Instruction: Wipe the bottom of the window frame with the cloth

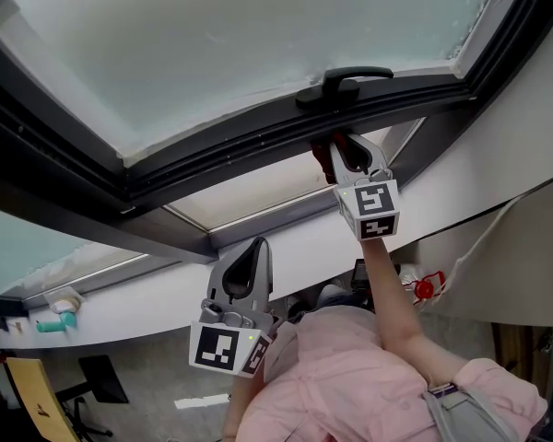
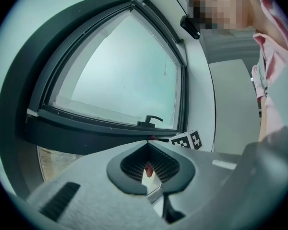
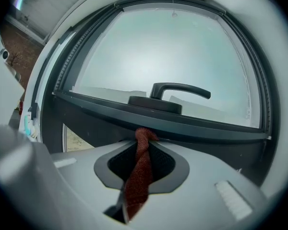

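Frosted pane [image 1: 240, 35] bright with daylight; white ledge [image 1: 157, 302] nearby; yellow chair [image 1: 32, 399] on grey floor [image 1: 157, 380]

Yellow chair [image 1: 28, 399], teal object [image 1: 53, 322] on ledge [image 1: 147, 304]

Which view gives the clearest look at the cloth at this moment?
The right gripper view: the red cloth is pinched between the right gripper's jaws, its top against the dark window frame. The head view shows only a dark red scrap at the jaw tips; the left gripper view, a tiny speck.
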`<state>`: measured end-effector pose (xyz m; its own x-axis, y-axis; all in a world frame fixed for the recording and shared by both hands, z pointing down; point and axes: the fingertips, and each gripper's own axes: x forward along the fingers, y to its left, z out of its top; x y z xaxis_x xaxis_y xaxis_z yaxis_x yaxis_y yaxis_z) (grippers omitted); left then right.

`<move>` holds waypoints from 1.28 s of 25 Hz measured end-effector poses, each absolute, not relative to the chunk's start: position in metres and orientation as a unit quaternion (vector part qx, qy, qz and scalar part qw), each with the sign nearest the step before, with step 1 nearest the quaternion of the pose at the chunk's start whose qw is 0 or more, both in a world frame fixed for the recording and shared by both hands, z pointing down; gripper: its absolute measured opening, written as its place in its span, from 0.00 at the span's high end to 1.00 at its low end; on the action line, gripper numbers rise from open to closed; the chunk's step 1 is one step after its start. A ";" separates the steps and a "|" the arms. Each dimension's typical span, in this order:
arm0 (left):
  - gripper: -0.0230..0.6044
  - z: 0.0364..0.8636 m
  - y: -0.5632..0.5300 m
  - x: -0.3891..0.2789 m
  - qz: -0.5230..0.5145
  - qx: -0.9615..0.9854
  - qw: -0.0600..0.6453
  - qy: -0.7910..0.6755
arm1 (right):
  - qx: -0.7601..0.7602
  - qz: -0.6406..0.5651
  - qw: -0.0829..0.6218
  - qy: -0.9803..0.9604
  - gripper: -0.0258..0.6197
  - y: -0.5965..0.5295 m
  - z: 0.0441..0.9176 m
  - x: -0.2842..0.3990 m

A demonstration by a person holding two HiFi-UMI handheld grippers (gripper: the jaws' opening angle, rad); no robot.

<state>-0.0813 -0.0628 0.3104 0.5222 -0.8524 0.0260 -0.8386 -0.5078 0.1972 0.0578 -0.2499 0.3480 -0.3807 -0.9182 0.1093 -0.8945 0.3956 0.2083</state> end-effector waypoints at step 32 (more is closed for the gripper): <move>0.97 0.329 -0.131 0.081 -0.003 0.895 0.095 -0.436 | 0.449 -0.108 0.129 -0.877 0.87 -0.258 0.347 0.102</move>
